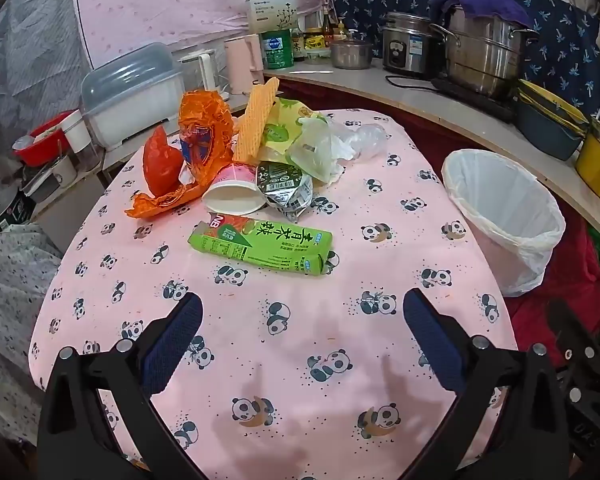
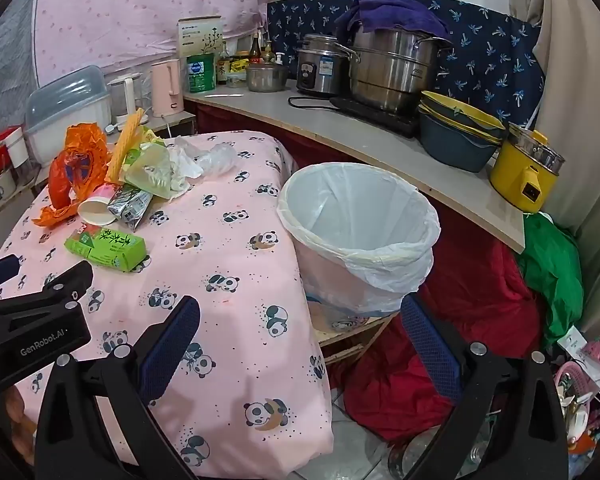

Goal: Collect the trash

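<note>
So we've got both grippers hanging over the pink panda-print surface, each tilted down at it. Our left gripper has its blue pads spread wide with nothing between them, and the same goes for our right gripper, which sits over the surface's right edge with the drop to the floor under its right finger. Straight ahead of the left gripper lies the green tea carton, flat on its side, with big Chinese characters on the face and "NB" on the red end. Just beyond it is the trash pile: a tipped paper cup, a crumpled silver-green wrapper, an orange plastic bag, a waffle-textured yellow piece and some clear plastic. The lined bin stands just off the surface's right edge, dead ahead of the right gripper, mouth tipped toward us. Between the grippers and the carton it's all bare cloth. In the right view the other gripper's body reads "GenRobot.AI". The steel pot's label is too small to read.
</note>
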